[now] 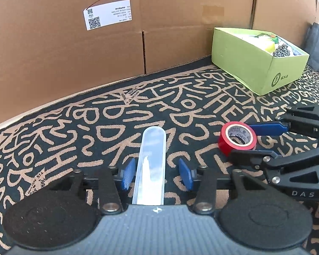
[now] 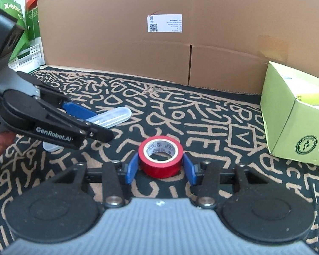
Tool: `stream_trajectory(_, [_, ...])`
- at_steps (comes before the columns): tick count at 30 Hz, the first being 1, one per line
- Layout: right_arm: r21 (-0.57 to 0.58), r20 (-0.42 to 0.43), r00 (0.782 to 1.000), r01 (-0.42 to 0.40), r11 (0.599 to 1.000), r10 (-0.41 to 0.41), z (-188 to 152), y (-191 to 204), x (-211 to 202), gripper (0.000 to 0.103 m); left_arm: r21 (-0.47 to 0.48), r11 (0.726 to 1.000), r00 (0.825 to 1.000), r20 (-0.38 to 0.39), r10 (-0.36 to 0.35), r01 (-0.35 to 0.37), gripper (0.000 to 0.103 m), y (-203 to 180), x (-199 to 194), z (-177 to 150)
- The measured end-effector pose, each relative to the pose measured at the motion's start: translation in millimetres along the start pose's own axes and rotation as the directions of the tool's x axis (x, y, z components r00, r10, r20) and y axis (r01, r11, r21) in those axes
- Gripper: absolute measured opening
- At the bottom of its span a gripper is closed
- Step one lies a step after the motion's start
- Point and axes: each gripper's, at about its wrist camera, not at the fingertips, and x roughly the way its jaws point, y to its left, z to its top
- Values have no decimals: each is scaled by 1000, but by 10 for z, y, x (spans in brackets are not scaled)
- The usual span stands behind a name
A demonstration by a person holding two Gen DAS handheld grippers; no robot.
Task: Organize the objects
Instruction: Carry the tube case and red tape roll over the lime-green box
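Note:
A clear plastic case [image 1: 151, 165] lies on the patterned cloth between my left gripper's [image 1: 157, 173] blue pads, which stand apart from its sides; that gripper is open. The case also shows in the right wrist view [image 2: 113, 116], partly behind the left gripper. A red tape roll [image 2: 161, 156] lies flat between my right gripper's [image 2: 160, 167] blue pads, which sit close against both sides. In the left wrist view the roll [image 1: 237, 138] sits between the right gripper's fingers [image 1: 265, 128].
A light green open box [image 1: 257, 57] holding small items stands at the back right; it also shows in the right wrist view [image 2: 295, 114]. A large cardboard wall [image 2: 159, 31] lines the back. Green boxes and a white basket [image 2: 27, 55] stand at far left.

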Motion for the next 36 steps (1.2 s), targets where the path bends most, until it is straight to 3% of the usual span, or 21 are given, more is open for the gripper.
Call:
stream_trajectory(2, [3, -3, 1000, -4, 1000, 4, -3, -13, 16, 46, 0, 1000, 1000, -3, -15, 15, 35, -15, -5, 12])
stream_trajectory(5, [24, -4, 1000, -14, 1000, 14, -18, -45, 35, 46, 12, 1000, 1000, -9, 1, -1, 30, -84, -12, 22])
stream_trajectory(8, [41, 4, 1000, -21, 999, 21, -30, -66, 17, 46, 0, 1000, 1000, -13, 15, -15, 29, -134, -21, 25])
stream_trajectory(12, [60, 27, 999, -31, 998, 30, -51, -100, -70, 46, -64, 998, 999, -29, -30, 28, 29, -187, -81, 65])
stream_trajectory(21, [112, 154, 988, 1, 994, -19, -47, -354, -576, 46, -35, 991, 990, 65, -128, 130, 29, -653, -343, 442])
stream_trajectory(30, [157, 317, 931, 135, 978, -180, 117, -948, -1227, 46, 0, 963, 946, 188, -265, 270, 29, -1229, -380, 1221])
stream_trajectory(36, [223, 348, 879, 259, 940, -325, 194, -1476, -1441, 46, -2, 939, 915, 225, -336, 345, 29, -1623, -195, 1760])
